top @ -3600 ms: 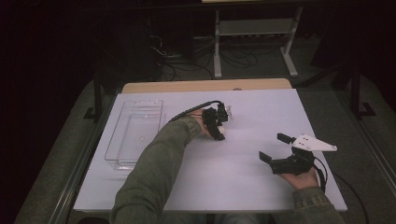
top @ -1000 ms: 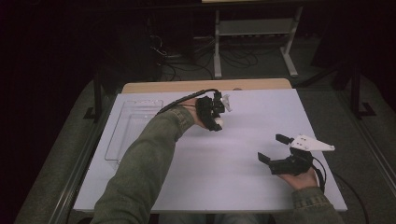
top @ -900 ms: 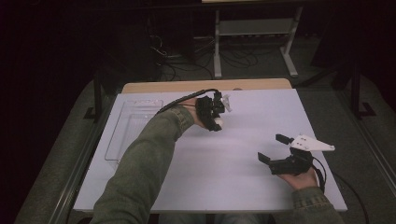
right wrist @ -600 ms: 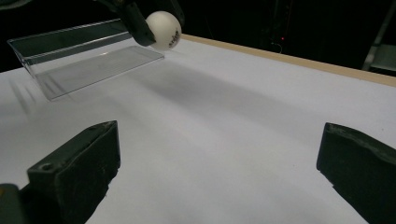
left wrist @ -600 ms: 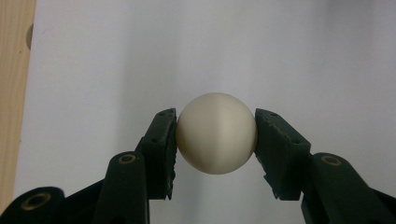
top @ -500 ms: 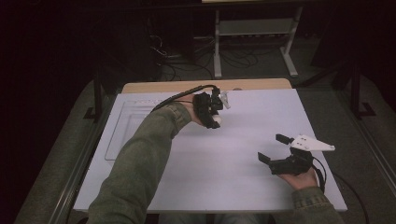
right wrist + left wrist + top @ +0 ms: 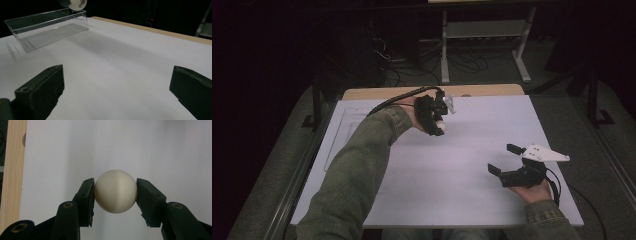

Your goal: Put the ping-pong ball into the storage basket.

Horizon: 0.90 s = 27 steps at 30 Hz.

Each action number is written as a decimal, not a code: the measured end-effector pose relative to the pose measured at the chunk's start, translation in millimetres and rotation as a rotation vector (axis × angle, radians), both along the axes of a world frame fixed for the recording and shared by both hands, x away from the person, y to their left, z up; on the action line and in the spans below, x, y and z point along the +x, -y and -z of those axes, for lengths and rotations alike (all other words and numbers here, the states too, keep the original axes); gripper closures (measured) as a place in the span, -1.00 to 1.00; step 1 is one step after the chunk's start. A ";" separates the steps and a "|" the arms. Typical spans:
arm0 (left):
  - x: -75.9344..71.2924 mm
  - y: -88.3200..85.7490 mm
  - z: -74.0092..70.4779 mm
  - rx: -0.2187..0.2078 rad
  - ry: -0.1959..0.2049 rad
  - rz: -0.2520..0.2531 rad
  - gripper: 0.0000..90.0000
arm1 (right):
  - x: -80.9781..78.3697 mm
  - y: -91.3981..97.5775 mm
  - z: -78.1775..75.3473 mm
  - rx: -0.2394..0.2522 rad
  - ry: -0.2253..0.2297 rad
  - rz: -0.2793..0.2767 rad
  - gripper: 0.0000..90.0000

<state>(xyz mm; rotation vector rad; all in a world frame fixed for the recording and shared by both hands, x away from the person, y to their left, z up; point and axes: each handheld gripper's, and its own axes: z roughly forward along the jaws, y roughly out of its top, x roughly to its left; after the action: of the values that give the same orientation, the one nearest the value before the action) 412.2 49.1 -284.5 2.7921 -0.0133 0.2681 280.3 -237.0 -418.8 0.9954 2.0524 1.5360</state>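
My left gripper (image 7: pixel 115 188) is shut on a cream ball (image 7: pixel 115 191), its two black pads pressing the ball's sides, and it looks straight down at the white tabletop. From above, that gripper (image 7: pixel 435 120) hangs over the far middle of the table with the ball (image 7: pixel 439 126) at its lower end. My right gripper (image 7: pixel 503 159) rests near the front right, jaws wide apart with nothing between them. Along its jaws (image 7: pixel 117 75) I see bare white surface, and the ball (image 7: pixel 78 3) pokes in at the top edge above a clear plastic tray (image 7: pixel 47 27).
The clear tray (image 7: pixel 343 131) lies along the table's left side, partly hidden behind the left sleeve. A wooden strip (image 7: pixel 472 90) runs along the far edge of the white sheet (image 7: pixel 452 165). Beyond the table stand a metal frame and loose cables on a dark floor.
The left hand has lifted and drifted toward the far edge with the ball still in its jaws. The right gripper has stayed where it was.
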 end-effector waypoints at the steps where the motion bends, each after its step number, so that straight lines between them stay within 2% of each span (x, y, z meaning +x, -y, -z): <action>1: 0.0 0.0 0.0 0.000 0.000 0.000 0.12 | 0.2 -0.2 0.1 0.002 -0.002 0.001 -1.00; 5: -1.4 -4.7 -8.1 -0.002 0.011 -0.008 0.12 | 1.2 -0.6 0.6 -0.005 -0.001 -0.001 -1.00; 10: -2.6 -9.7 -12.1 0.014 0.012 -0.013 0.12 | 1.3 -1.6 0.4 -0.006 -0.001 -0.005 -1.00; 21: -8.5 -20.4 -24.6 0.011 0.027 -0.023 0.12 | 1.6 -1.8 0.5 -0.010 -0.001 -0.006 -1.00; 27: -10.9 -26.1 -30.5 0.038 0.034 -0.019 0.12 | 1.6 -2.5 -0.1 -0.006 0.002 -0.008 -1.00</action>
<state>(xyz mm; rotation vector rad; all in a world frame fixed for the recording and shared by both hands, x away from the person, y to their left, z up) 401.3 75.2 -254.0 2.8263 0.0001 0.3229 281.9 -234.6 -418.6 0.9846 2.0608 1.5337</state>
